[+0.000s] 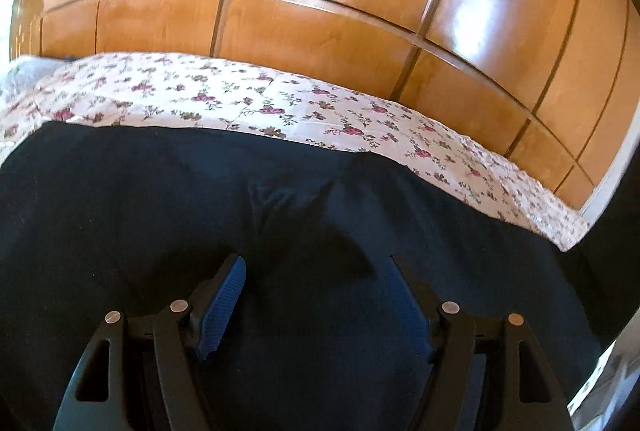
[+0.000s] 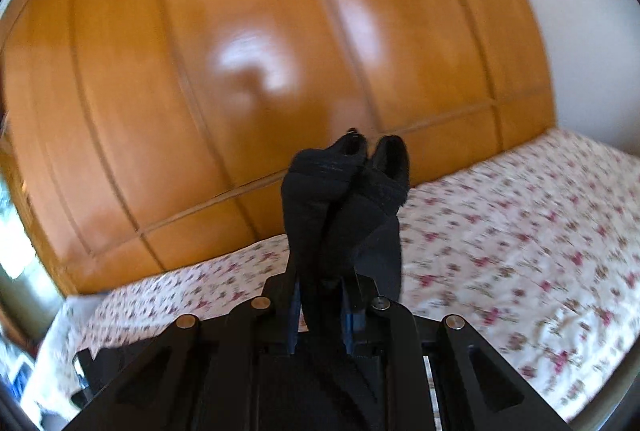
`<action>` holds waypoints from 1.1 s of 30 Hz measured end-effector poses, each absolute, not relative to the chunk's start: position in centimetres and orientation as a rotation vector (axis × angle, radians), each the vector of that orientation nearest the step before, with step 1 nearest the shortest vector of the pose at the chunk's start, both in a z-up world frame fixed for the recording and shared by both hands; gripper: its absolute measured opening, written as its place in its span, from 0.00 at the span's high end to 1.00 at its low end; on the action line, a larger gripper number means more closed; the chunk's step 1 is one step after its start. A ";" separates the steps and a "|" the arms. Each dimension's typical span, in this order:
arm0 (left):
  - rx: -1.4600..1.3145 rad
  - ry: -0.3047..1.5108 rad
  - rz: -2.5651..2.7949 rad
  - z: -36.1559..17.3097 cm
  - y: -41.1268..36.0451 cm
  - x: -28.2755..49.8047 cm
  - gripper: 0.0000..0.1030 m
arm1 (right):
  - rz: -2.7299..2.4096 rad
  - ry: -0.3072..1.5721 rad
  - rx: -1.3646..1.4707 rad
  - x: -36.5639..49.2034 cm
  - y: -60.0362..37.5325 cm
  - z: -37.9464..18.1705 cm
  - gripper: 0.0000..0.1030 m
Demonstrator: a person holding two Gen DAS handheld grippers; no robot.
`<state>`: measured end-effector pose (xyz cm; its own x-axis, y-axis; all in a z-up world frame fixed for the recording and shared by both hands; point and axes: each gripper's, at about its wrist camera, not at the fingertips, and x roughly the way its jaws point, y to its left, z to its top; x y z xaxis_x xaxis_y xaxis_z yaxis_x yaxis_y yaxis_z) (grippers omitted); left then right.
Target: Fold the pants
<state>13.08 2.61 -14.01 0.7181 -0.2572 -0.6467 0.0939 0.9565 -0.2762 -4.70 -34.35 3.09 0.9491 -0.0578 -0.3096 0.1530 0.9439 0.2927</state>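
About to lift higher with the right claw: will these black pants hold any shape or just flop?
Probably floppy: the black pants bunch and fold over above the shut right claw. They drape flat with soft creases on the floral bedsheet under the open left claw. Likely light, but grip could slip.

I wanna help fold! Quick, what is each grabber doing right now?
Left gripper: open, over the dark pants, holding nothing.
Right gripper: closed on a bunch of the pants, lifted above the flowery bedsheet.
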 end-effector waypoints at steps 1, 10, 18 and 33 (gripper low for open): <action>-0.227 0.743 -0.198 -14.0 2.6 13.0 0.29 | -0.092 0.309 0.301 -4.2 -33.2 3.1 0.84; -0.320 0.694 -0.251 -14.5 3.8 12.5 0.29 | 0.093 0.444 0.199 -0.8 -24.5 -1.2 0.84; -0.306 0.681 -0.249 -14.6 3.6 12.3 0.29 | 0.155 0.572 0.136 1.0 -20.9 -5.7 0.84; -0.303 0.672 -0.250 -14.6 3.6 12.2 0.29 | 0.167 0.646 0.094 2.1 -18.9 -8.0 0.83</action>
